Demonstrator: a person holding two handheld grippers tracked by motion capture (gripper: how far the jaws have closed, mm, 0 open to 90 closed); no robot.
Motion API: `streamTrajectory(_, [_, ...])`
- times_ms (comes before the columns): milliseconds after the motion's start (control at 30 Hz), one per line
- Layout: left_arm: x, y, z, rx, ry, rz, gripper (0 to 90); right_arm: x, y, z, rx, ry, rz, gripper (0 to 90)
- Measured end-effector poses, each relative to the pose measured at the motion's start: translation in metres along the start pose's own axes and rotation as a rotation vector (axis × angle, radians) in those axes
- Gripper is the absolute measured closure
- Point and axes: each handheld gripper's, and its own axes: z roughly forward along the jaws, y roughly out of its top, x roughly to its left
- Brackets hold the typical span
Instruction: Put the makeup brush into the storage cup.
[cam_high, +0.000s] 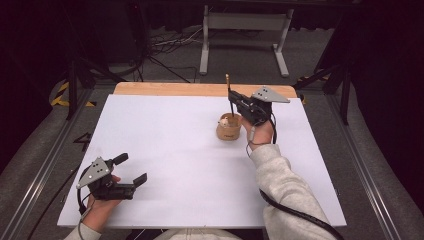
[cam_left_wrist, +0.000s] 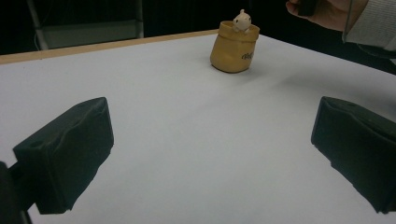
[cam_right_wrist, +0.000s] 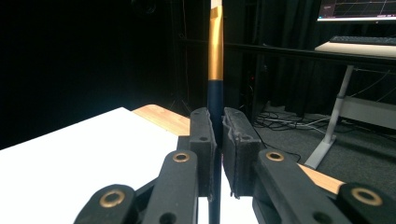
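A small yellow-brown pot (cam_high: 229, 128) with a cream figure peeking from its mouth stands right of centre on the white board (cam_high: 175, 150). My right gripper (cam_high: 234, 104) hovers just above and behind it, shut on an upright pen (cam_high: 229, 95) with a dark blue barrel and a gold top. The pen's lower end hangs at the pot's mouth. In the right gripper view the pads (cam_right_wrist: 203, 144) clamp the pen (cam_right_wrist: 215, 70) between them. My left gripper (cam_high: 131, 169) rests open at the near left, holding nothing. Its view looks across the board at the pot (cam_left_wrist: 232, 49).
A wooden strip (cam_high: 200, 89) runs along the board's far edge. Beyond it stand a white desk frame (cam_high: 245, 30) and floor cables (cam_high: 170, 45). A person's right hand and grey sleeve (cam_left_wrist: 355, 21) are beside the pot. A monitor and keyboard (cam_right_wrist: 359, 39) sit far off.
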Motion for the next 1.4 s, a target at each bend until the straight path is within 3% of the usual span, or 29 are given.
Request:
streamTrajectory(833, [0.0,0.0,0.001,-0.001,0.001,-0.002,0.0,-0.009,-0.035,0.007,0.046,-0.018,0.028,82.9])
streamTrajectory(1400, [0.0,0.0,0.001,0.002,-0.001,-0.004,0.0,-0.011,-0.048,0.004,0.075,-0.023,0.045,82.7])
